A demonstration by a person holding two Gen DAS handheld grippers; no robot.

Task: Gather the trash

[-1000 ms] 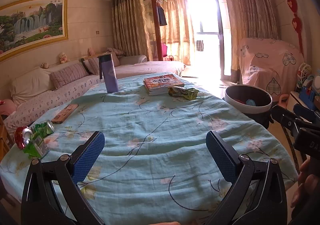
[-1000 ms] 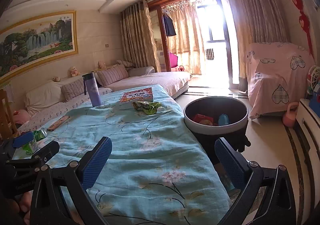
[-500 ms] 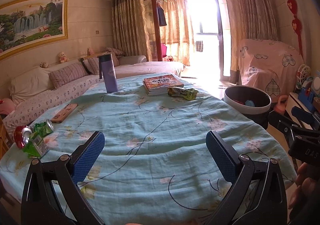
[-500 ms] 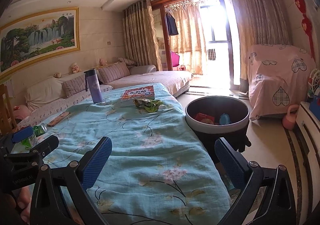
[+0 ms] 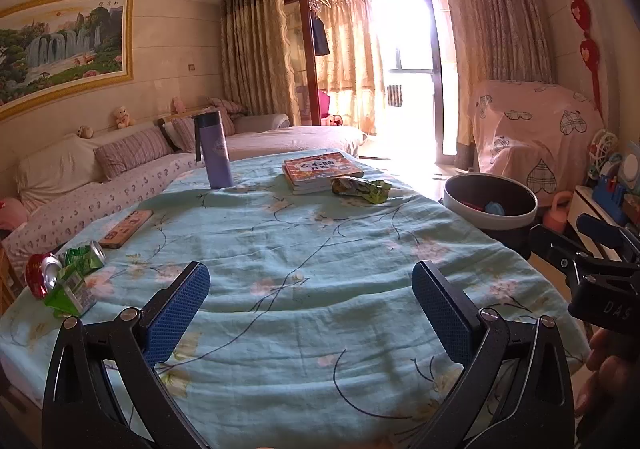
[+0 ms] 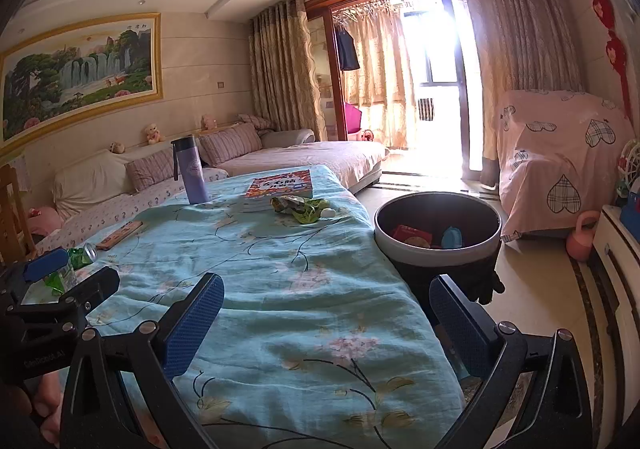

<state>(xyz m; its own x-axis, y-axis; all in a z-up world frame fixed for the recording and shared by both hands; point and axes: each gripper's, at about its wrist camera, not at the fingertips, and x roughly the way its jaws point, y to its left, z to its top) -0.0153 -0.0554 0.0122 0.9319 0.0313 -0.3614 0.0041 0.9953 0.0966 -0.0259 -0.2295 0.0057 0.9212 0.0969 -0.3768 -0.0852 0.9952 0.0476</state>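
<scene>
Both grippers, left (image 5: 310, 301) and right (image 6: 328, 313), gape wide w/ nothing held. Green snack wrapper (image 5: 362, 189) sits just beside the book (image 5: 320, 171), bin (image 6: 436, 237) nearby. Prob light, crinkly, slippery, so pinch a bunched fold imo.

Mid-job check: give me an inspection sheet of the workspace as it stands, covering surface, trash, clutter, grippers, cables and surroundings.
Surface: table under a rumpled blue floral cloth.
Job's things: crushed red can, green can and green carton at the near-left edge; green wrapper at the far end beside the books; bin on the floor right of the table, some items inside.
Clutter: purple bottle upright; remote.
Grippers: left gripper and right gripper both open, empty, above the near edge.
Cables: nothing seen.
Surroundings: sofa, curtains, covered armchair.
</scene>
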